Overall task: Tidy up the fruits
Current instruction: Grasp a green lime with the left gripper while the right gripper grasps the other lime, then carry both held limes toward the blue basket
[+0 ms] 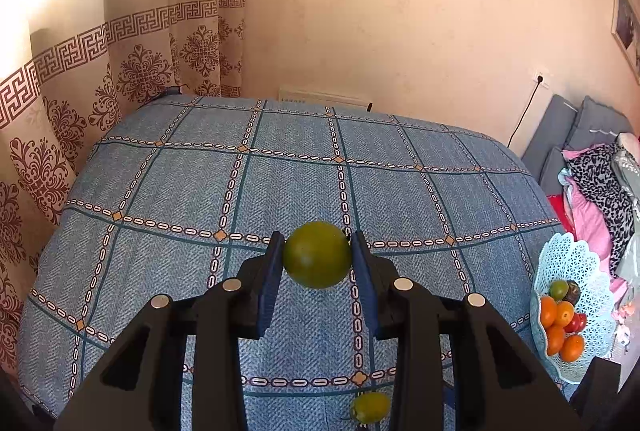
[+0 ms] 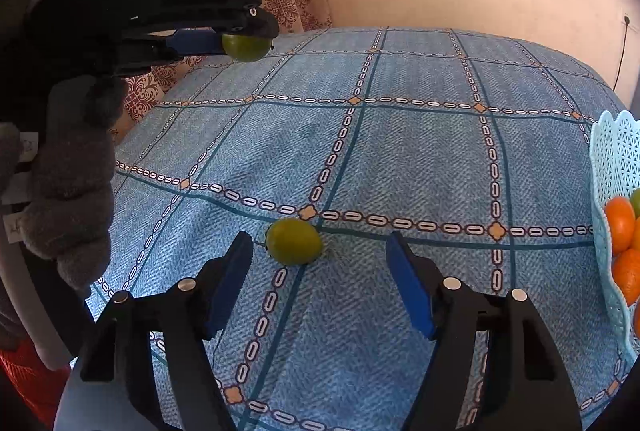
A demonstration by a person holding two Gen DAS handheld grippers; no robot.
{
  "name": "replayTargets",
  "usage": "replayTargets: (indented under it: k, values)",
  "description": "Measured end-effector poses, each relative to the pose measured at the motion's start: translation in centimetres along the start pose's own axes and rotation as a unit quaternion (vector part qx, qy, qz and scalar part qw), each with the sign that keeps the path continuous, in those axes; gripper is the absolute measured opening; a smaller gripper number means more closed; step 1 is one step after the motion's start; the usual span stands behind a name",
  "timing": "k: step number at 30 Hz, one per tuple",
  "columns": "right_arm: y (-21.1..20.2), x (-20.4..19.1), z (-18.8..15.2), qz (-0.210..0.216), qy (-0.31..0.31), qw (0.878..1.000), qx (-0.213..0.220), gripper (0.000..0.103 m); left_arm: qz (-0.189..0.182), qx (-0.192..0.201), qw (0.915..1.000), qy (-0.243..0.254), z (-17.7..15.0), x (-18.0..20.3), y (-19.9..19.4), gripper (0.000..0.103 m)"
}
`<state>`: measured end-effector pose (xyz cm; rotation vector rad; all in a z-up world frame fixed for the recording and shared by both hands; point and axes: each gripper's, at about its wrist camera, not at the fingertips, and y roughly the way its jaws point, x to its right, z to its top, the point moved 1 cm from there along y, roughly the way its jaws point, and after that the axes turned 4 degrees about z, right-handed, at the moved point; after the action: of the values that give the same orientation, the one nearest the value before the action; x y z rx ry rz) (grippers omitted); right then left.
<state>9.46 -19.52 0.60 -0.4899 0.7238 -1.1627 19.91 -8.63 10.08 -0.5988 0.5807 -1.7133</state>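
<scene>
Left gripper pinching a green fruit in the air; right gripper gaping over a second one on the cloth.

A round, smooth green fruit is sitting clamped between the blue pads of the left gripper, lifted clear above the blue checked tablecloth; from the right wrist view it is showing high at the left. A second round yellow-green fruit is lying on the cloth, just ahead of the right gripper and closer to its left finger, whose blue-padded fingers are standing spread wide with nothing between them. At the cloth's right edge a pale blue perforated plastic basket is holding orange, green and red fruits. A grey-gloved hand is gripping the left gripper's handle. A patterned cream curtain is hanging behind.
</scene>
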Motion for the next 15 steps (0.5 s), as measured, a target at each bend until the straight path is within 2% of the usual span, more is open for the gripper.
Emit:
replayTargets:
  k: [1,9,15]
  values:
    - [0.4,-0.3,0.1,0.0,-0.002,1.0,-0.003,0.065,-0.001,0.0,1.0,-0.002,-0.1,0.0,-0.1,0.034]
    - [2.1,-0.8,0.0,-0.013,-0.006,1.0,-0.011,0.058,-0.007,-0.001,0.9999,-0.01,-0.1,-0.5,0.0,0.034]
    - [2.3,-1.1,-0.1,-0.012,-0.012,1.0,-0.014,0.04,-0.01,-0.005,0.9998,-0.014,-0.2,-0.8,0.4,0.034]
